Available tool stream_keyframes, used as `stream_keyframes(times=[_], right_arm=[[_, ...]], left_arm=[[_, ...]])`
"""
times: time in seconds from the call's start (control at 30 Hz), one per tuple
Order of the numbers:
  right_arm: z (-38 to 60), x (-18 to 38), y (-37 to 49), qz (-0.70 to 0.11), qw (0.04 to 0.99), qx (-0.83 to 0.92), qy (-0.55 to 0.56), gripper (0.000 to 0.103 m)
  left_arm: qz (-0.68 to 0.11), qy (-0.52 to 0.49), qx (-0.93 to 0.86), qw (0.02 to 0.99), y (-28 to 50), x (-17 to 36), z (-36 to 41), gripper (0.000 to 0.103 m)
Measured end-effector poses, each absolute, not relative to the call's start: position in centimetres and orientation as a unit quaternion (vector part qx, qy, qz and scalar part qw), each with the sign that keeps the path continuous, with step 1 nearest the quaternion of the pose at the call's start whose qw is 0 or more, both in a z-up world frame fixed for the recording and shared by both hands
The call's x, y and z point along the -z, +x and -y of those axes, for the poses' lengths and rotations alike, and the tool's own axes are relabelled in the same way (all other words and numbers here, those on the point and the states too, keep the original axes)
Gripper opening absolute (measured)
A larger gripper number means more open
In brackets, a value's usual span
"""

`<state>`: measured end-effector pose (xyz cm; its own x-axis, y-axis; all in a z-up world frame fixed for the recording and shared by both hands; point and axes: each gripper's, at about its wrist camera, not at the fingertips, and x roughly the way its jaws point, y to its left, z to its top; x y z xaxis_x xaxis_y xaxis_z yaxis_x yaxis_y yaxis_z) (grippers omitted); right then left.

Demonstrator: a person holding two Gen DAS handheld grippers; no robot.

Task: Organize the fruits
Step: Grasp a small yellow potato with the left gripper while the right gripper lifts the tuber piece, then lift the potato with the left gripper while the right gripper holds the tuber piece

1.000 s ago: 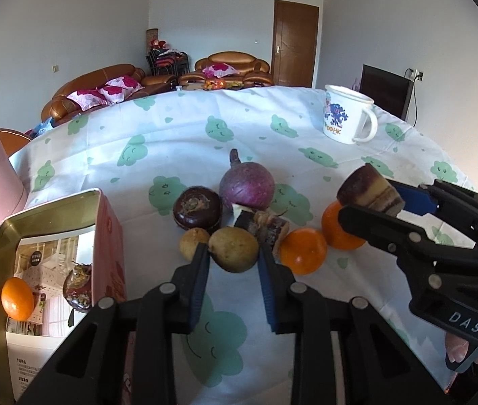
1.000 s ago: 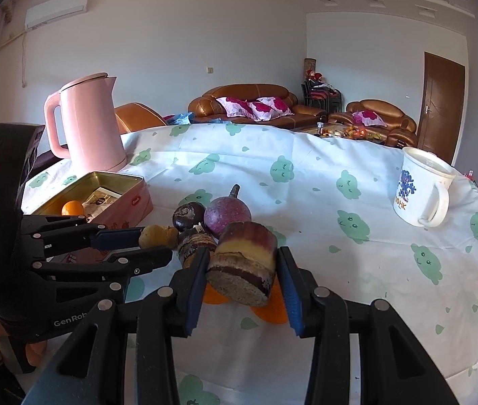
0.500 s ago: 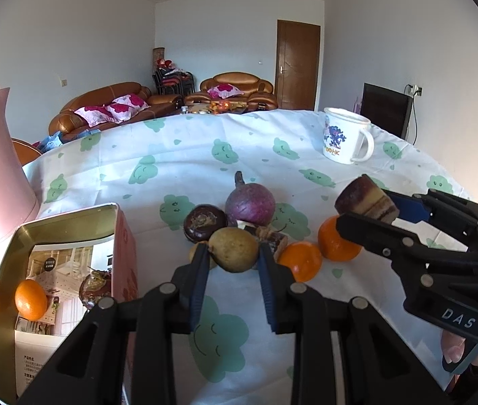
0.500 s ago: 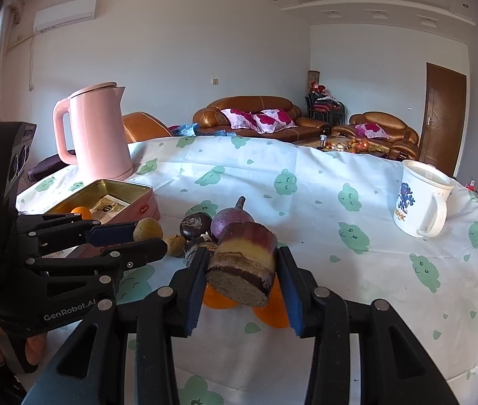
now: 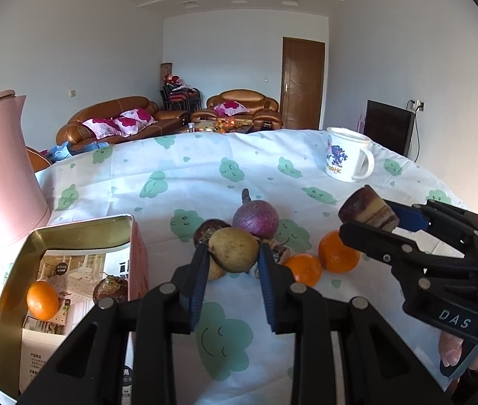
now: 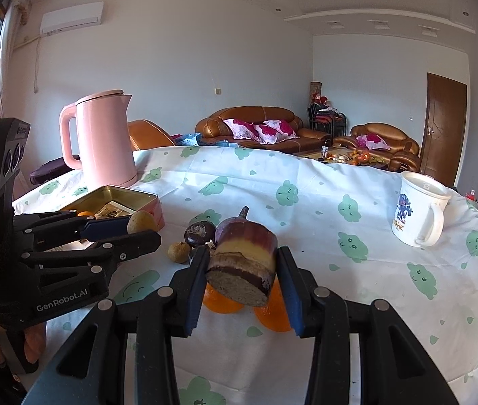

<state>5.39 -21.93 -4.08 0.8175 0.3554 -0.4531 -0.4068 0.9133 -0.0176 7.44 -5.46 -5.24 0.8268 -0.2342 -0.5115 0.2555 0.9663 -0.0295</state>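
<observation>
My left gripper (image 5: 232, 253) is shut on a brown kiwi-like fruit (image 5: 234, 249), lifted above the tablecloth. To its right, my right gripper (image 6: 242, 270) is shut on a cut purple-and-yellow sugarcane chunk (image 6: 241, 271), also held off the table. On the cloth lie a purple round fruit with a stem (image 5: 255, 218), a dark mangosteen (image 6: 200, 233), a small brown fruit (image 6: 178, 252) and two oranges (image 5: 337, 255). The gold tin box (image 5: 12, 270) at the left holds an orange (image 5: 42, 299) and a dark fruit (image 5: 110, 289).
A pink kettle (image 6: 104, 138) stands behind the tin at the left. A white mug (image 6: 419, 214) sits at the far right of the table. The table edge runs near the right gripper's side. Sofas and a door fill the room behind.
The left gripper has risen and tilted up with the brown fruit, so the pile now sits lower and farther from it. The right gripper holds the chunk about where it was.
</observation>
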Motion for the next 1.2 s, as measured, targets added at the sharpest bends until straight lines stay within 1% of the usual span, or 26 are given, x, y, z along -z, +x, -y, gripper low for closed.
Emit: stream_keyframes(times=[1.2], right_arm=[[22.5,3.4,3.6,-0.172,0.963,-0.202,-0.056,0.043]], left_arm=[[-0.192,0.029,0.103,0.976,4.6,4.1,5.3,0.03]])
